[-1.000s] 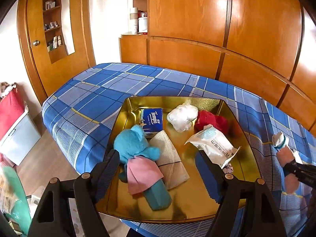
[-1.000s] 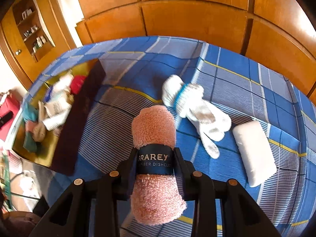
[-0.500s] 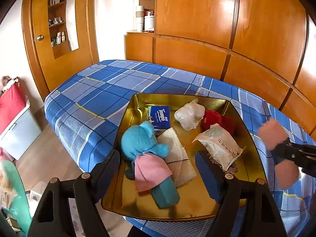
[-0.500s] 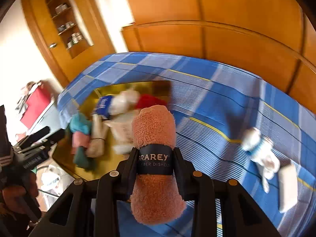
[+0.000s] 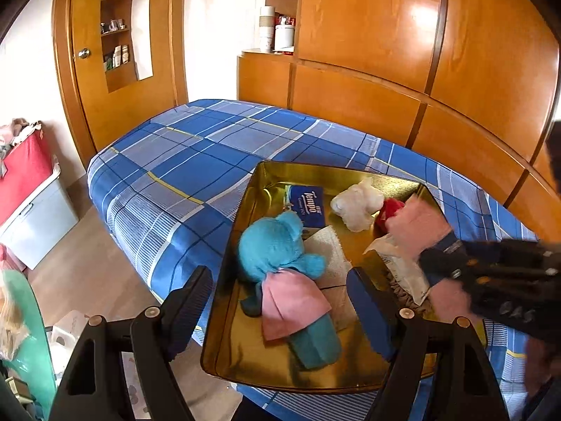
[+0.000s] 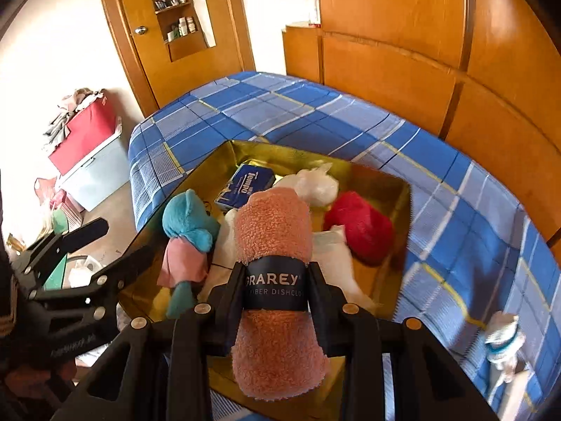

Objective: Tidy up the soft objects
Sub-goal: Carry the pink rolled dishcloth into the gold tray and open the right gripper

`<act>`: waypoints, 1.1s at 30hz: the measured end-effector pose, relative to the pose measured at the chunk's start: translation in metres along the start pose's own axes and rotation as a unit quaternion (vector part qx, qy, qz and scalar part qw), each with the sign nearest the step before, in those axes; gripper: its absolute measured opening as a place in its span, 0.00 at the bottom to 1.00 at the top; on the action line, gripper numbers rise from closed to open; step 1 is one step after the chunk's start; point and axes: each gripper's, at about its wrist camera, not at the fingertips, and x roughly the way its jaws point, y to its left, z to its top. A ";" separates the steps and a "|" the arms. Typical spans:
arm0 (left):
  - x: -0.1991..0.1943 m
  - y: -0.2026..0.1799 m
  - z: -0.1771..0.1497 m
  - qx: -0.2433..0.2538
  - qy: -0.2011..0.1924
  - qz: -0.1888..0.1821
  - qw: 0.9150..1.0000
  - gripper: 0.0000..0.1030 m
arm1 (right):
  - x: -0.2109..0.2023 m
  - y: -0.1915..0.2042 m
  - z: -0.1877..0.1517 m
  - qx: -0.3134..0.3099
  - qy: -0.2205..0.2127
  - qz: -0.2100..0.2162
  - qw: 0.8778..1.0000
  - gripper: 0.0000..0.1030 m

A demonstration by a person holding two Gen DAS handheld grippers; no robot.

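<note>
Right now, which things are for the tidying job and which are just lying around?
For the job: pink rolled dishcloth in the right gripper, gold tray, teal plush, red soft thing, tissue pack.
Lying around: red box, shelf bottles.

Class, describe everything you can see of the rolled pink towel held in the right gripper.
The rolled pink towel is a fluffy, looped-pile cloth wound into a thick cylinder. A dark paper band around its middle reads "GRAREY" and part of "fiber dishcloth". The right gripper clamps it at that band, one black finger on each side, so both ends stick out, the far one pointing forward. It hangs in the air above the near part of the gold tray, touching nothing but the gripper. In the left wrist view it looks blurred.
</note>
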 end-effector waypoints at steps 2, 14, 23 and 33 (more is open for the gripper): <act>0.001 0.003 -0.001 -0.003 0.002 0.001 1.000 0.77 | 0.013 0.003 -0.002 0.013 0.013 0.003 1.000 0.33; 0.011 0.010 -0.004 -0.011 0.014 0.007 1.000 0.77 | 0.052 0.015 -0.022 0.022 0.050 -0.010 0.998 0.34; 0.014 0.014 -0.004 -0.013 0.019 0.013 1.000 0.77 | 0.053 0.011 -0.024 0.040 0.052 0.007 0.998 0.37; 0.013 0.012 -0.005 -0.008 0.022 0.015 1.000 0.77 | 0.051 0.006 -0.024 0.042 0.039 -0.005 0.998 0.32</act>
